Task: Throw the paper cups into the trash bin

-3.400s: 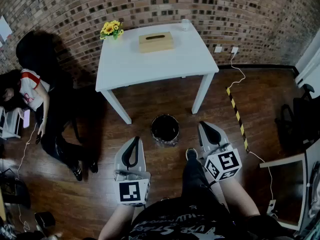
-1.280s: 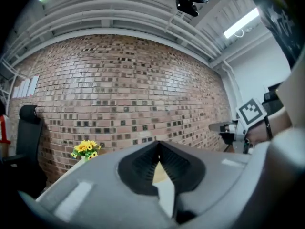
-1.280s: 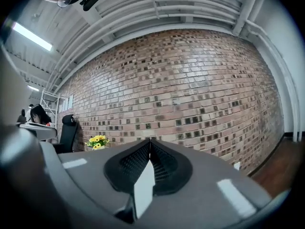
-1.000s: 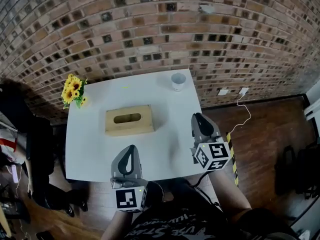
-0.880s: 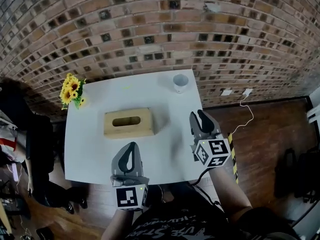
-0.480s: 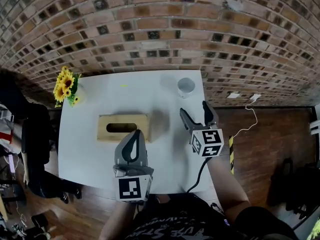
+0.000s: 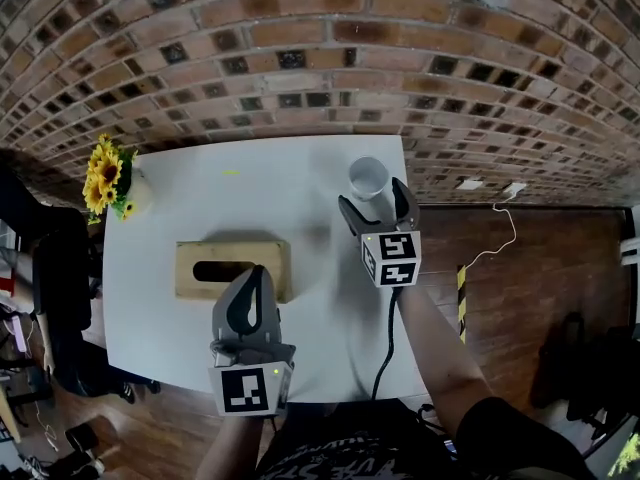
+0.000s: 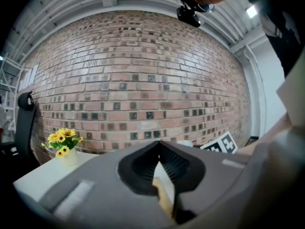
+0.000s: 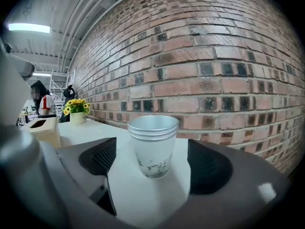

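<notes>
A second ago our right gripper (image 7: 374, 205) was well short of the paper cups (image 9: 152, 143), over the near right part of the white table (image 7: 270, 183). It now sits at the far right corner. Its jaws have just been opening and now stand wide apart. The cups (several stacked rims show in the right gripper view) stand upright in the gap, with neither pad touching them.

Our left gripper (image 7: 256, 276) has shifted forward too and now sits just beside the tan tissue box (image 7: 228, 268). Its jaws are together with nothing between them.

The yellow flowers (image 7: 103, 174) stand at the table's far left corner, by the brick wall (image 7: 300, 58).

As for writing, the outer cup carries a small dark plant-like print near its base, with no words we can read. Each gripper's cube shows only black-and-white square markers. The pale lettering on the dark shirt (image 7: 350, 460) at the bottom edge is cut off and unreadable.
</notes>
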{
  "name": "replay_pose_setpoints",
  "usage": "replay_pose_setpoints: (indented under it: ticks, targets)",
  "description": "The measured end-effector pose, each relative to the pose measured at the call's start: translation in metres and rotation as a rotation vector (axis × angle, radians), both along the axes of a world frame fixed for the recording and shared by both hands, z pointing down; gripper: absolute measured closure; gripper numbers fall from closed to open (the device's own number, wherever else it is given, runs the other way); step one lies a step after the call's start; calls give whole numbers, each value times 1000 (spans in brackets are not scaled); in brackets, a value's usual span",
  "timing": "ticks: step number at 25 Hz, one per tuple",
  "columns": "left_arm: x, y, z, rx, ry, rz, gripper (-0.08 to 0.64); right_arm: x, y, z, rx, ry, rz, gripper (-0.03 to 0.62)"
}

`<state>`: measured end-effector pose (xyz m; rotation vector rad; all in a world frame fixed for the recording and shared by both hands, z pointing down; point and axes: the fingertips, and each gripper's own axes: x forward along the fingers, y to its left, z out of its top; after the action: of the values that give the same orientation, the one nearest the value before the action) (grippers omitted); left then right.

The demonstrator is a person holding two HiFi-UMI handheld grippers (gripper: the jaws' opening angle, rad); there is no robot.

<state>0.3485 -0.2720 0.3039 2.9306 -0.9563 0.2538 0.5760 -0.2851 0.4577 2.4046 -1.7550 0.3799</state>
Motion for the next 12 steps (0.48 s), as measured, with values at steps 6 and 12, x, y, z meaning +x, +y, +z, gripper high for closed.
replay_pose_setpoints:
  ticks: [6, 12]
  targets:
    - [1, 5, 11, -18, -25, -2, 555, 14, -23, -5, 56, -6, 18, 133]
    - [0, 4, 16, -28, -31, -8, 555, 22, -37, -3, 25, -2, 10, 135]
